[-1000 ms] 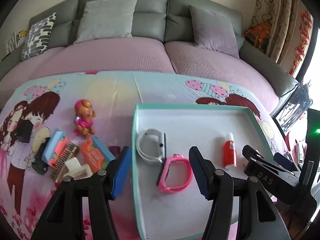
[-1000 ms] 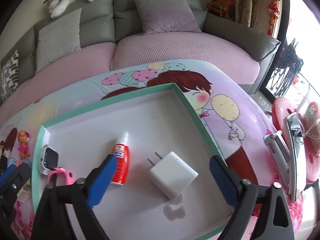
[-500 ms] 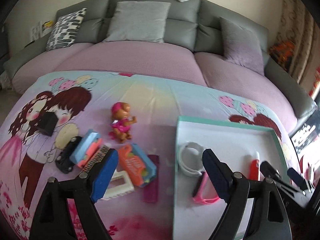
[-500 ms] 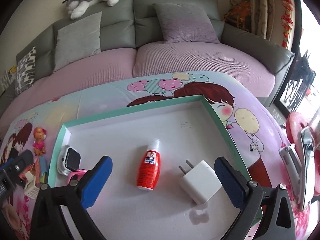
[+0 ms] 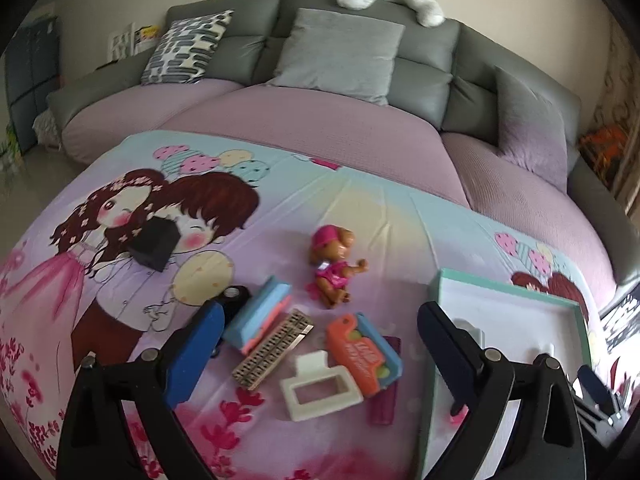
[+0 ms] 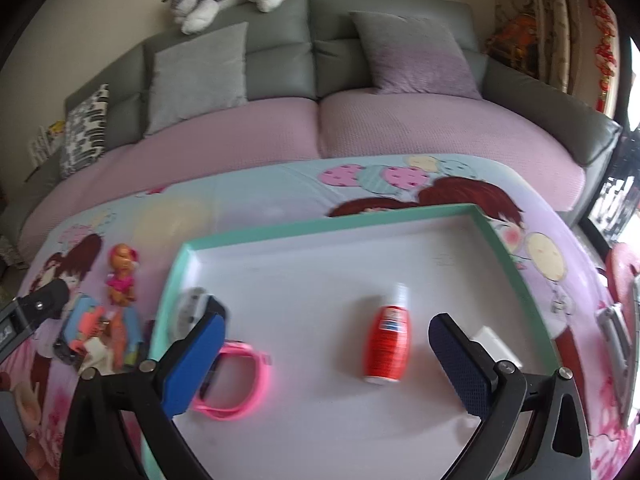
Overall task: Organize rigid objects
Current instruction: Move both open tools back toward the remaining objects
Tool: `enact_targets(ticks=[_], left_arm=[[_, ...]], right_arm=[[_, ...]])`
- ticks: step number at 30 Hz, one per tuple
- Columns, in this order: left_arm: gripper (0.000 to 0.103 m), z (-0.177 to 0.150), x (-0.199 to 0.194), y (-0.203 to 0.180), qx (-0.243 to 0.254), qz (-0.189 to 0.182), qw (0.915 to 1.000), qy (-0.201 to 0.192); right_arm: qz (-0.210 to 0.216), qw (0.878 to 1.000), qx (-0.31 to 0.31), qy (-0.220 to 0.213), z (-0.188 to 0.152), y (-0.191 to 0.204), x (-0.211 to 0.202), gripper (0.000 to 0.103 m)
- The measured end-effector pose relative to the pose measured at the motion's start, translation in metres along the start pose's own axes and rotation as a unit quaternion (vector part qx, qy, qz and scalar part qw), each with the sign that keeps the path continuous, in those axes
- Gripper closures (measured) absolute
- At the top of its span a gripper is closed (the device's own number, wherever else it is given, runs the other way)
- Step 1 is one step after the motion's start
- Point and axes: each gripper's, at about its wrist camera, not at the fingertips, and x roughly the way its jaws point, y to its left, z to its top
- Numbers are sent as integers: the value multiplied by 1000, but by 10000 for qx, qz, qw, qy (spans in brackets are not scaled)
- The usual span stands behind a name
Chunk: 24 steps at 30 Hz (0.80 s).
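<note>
Left gripper (image 5: pixel 316 356) is hanging wide open, empty, over the toy pile (image 5: pixel 316 352) beside the tray (image 5: pixel 504 289). Right gripper (image 6: pixel 324 356) is hovering agape over the tray's red bottle (image 6: pixel 386 344). Suggest centring on the white block (image 5: pixel 320 386), then closing squarely.

Cartoon-print table cover (image 5: pixel 360 208): smooth cloth, faint sheen, soft creases.
Teal-rimmed white tray (image 6: pixel 320 224): matt card-like wall, smooth white floor.
Red squeeze bottle (image 6: pixel 386 344): glossy plastic, paper-look label.
Pink watch band (image 6: pixel 240 376): smooth rubbery plastic.
Pink-and-brown puppy figure (image 5: pixel 334 266): hard, shiny plastic.
Cream rectangular frame piece (image 5: pixel 320 388): matt plastic.
Blue finger pads (image 5: pixel 192 356): fine rough texture, on matt black plastic arms.
Grey sofa back (image 5: pixel 420 68): smooth leather-like; mauve seat (image 5: pixel 320 132): ribbed cloth.
</note>
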Motion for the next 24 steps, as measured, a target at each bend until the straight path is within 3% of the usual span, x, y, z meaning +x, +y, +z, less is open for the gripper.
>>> enact_targets(ticks=[7,12,20,24], left_arm=[[5,7,0,46,-382,363,9986,-29],[2,11,-3,86,-836,486,9952,-151],[0,10,1,120,-1054,648,9923,-112],[0,7,8,130,-1088,602,9922,83]], right_arm=[[519,9985,-135,-58,-4,39,0,0],[552,9981,-265,33,-8,59,8,0],[953,9930,-680,-154,-13,96,4,0],[1308,9877,-845,131,-21,122,11,0]])
